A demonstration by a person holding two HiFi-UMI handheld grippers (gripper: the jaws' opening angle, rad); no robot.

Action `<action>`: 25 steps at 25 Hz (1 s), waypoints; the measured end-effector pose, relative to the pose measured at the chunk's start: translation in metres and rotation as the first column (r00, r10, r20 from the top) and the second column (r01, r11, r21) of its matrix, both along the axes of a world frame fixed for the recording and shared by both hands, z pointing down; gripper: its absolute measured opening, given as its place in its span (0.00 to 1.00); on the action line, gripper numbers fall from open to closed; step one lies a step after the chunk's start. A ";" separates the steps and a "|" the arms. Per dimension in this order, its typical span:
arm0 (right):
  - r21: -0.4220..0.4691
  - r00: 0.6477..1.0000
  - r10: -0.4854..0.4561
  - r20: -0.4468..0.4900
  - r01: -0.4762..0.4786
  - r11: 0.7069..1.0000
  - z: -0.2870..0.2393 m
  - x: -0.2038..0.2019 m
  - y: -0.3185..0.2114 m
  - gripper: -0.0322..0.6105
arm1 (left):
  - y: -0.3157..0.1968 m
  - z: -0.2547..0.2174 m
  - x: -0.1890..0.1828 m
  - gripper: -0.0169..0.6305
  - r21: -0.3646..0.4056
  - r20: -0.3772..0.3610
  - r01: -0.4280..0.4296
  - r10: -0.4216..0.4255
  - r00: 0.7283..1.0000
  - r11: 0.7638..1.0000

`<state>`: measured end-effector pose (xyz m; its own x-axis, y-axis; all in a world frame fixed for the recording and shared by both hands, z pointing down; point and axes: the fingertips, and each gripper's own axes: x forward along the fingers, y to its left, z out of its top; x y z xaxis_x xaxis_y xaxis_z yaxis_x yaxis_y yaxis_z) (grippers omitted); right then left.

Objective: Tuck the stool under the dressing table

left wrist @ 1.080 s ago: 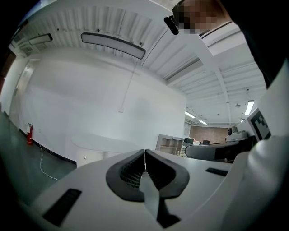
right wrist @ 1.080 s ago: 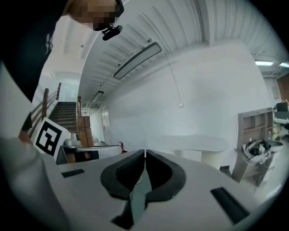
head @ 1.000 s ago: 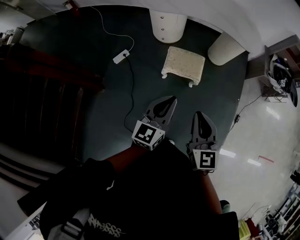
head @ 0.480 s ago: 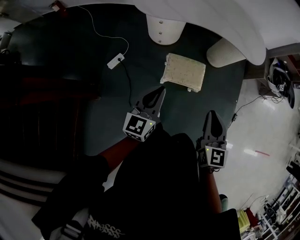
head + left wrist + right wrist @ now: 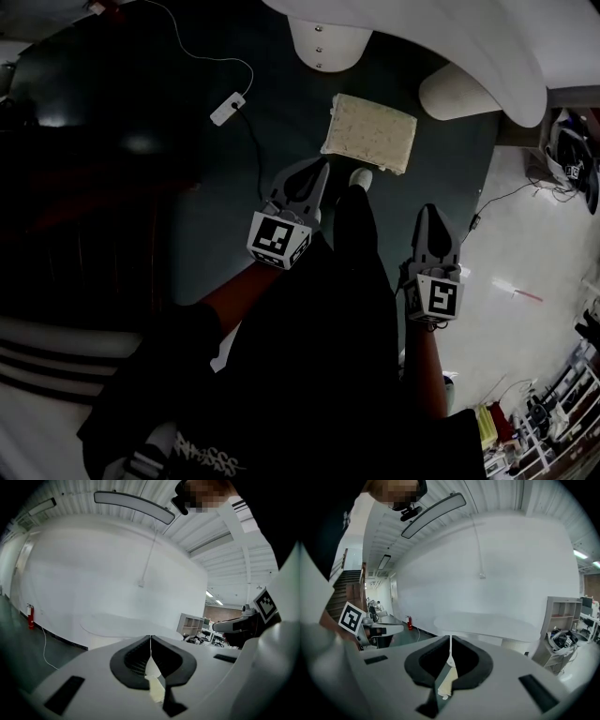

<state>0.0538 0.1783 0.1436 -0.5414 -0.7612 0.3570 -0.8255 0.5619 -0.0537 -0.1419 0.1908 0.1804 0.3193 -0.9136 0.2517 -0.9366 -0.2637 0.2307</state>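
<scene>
On the dark floor [image 5: 220,202], stool [image 5: 368,133] short of the table [image 5: 450,37]

We see the cream stool standing just out from the white table's front edge, between its left leg [image 5: 323,42] and right leg [image 5: 455,92]. We hold the left claw [image 5: 322,171] shut and empty, its tip near the stool's closest corner. Our right claw [image 5: 427,212] is closed on nothing too, apart from the stool and to its right. A white cable [image 5: 228,108] lies off to the left.
</scene>
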 end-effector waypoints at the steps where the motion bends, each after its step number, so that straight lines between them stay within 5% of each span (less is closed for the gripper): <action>1: -0.003 1.000 0.002 0.006 -0.002 1.000 0.007 0.005 -0.008 0.11 | -0.004 0.005 0.002 0.05 -0.011 0.001 0.006 -0.006 1.000 1.000; 11: -0.082 0.999 -0.049 -0.023 0.047 0.996 0.140 0.037 -0.099 0.11 | -0.061 0.105 0.023 0.05 -0.079 0.062 0.002 0.003 0.998 0.997; 18: -0.106 0.995 -0.097 0.002 0.096 0.990 0.249 0.039 -0.100 0.11 | -0.065 0.225 0.025 0.05 -0.180 0.084 -0.020 0.036 0.996 0.983; 25: -0.167 1.000 -0.029 0.002 0.029 0.986 0.361 0.050 -0.107 0.11 | -0.067 0.332 0.005 0.06 -0.207 0.067 0.065 -0.052 0.996 0.976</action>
